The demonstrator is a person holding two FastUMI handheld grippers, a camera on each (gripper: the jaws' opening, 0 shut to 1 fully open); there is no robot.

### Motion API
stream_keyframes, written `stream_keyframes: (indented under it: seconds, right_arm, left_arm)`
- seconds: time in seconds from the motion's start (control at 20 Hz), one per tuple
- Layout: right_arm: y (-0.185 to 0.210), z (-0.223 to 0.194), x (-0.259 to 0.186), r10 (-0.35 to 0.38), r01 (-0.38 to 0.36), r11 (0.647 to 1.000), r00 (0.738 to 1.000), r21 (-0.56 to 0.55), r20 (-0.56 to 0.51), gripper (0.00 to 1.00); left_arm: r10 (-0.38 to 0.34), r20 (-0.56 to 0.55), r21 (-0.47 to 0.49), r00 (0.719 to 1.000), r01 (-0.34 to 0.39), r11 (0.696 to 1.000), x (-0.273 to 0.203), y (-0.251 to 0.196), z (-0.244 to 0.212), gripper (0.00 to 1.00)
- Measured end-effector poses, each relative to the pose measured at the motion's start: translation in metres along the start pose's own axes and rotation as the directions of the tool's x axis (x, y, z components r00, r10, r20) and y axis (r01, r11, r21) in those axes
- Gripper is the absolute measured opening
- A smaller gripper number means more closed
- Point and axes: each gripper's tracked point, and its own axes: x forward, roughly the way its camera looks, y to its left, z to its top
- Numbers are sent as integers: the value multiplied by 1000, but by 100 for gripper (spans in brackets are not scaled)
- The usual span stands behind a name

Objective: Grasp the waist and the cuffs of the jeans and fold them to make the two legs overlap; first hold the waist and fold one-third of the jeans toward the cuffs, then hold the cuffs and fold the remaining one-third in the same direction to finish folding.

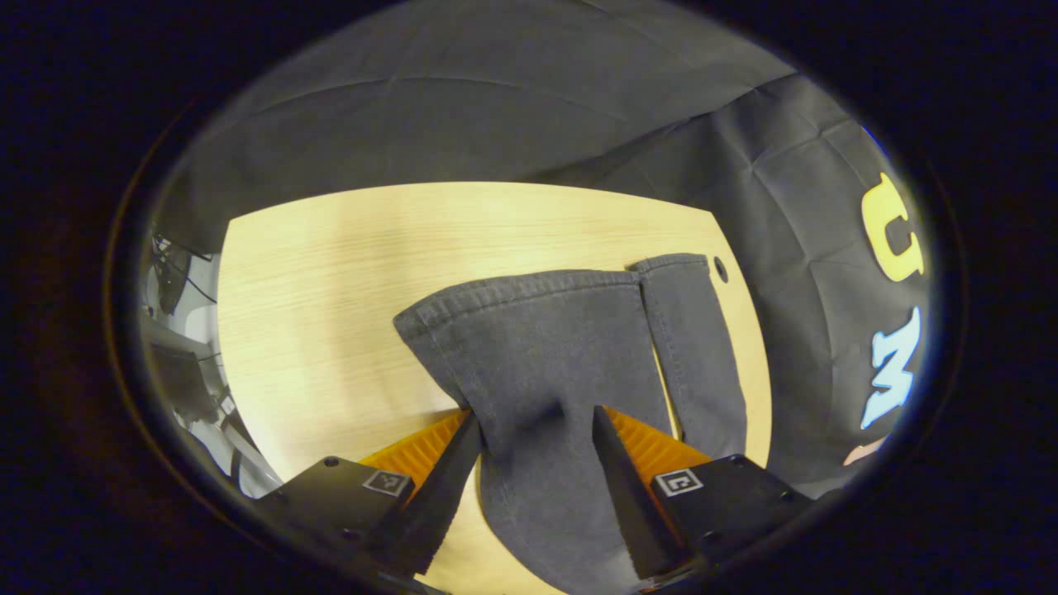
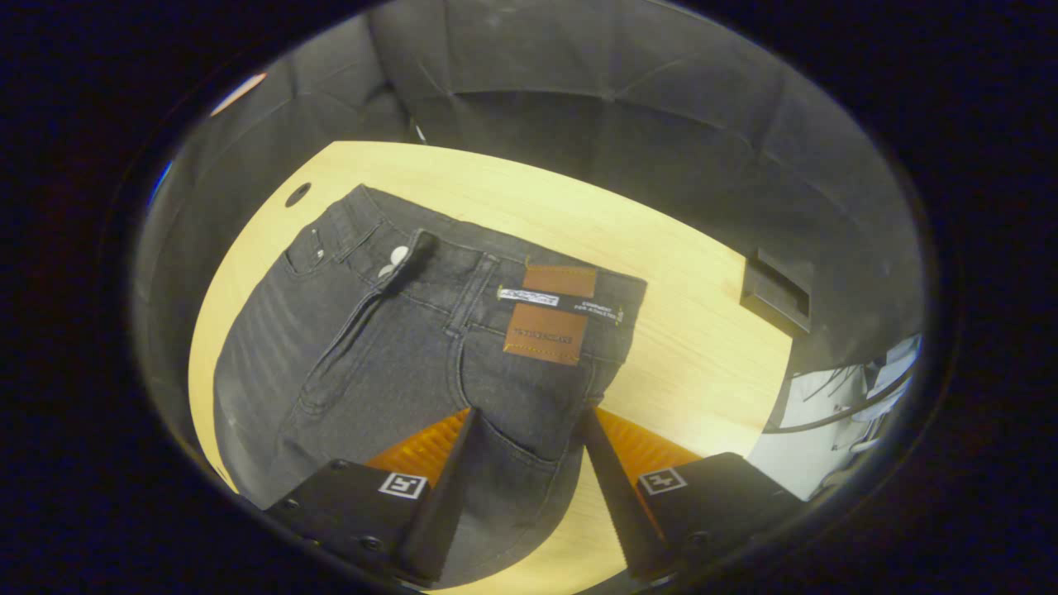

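Ok, jeans flat on the table, dark grey denim. Through the right gripper view I'm over the waist end, leather patch facing up, fly and button to its left. My right gripper is spread, fingers either side of the hip/pocket cloth, fabric running btwn them but not pinched yet. In the left gripper view I'm at the other end: cuffs lie side by side near the table's far edge, one leg wide, the other a narrow strip beside it w/ a sliver of wood showing btwn. Left gripper also spread, straddling the nearer leg, denim bunched a bit btwn the fingers, no squeeze as far as I can tell. So legs not overlapped yet, I'd say we're at the very first grab. Risks: closing now I may catch just the top layer at the waist, so the back sags when lifted. At the leg end I'm set well back from the hem, so the cuff could flop and fold crooked. And if both hands don't travel together the legs won't line up. There's a hole in the table by the cuffs, hem could snag there.
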Motion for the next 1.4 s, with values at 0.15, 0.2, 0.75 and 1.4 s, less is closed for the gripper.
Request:
stream_keyframes:
  seconds: [0.15,0.2,0.75,1.4]
  right_arm:
    - [3,-2,2,38,-39,999,999,11,3,47]
    - [4,0,2,67,-67,997,998,29,7,43]
    - [26,30,-58,607,-569,777,790,270,-81,2]
    - [166,137,-105,805,-794,594,587,132,-89,2]
  left_arm:
    - [-21,1,-74,1000,21,997,1,7,1,59]
    - [-30,0,-96,1000,30,995,3,13,1,53]
    - [-217,3,-300,976,208,931,-33,-18,5,13]
    - [-450,41,-367,892,433,823,-57,-184,66,15]
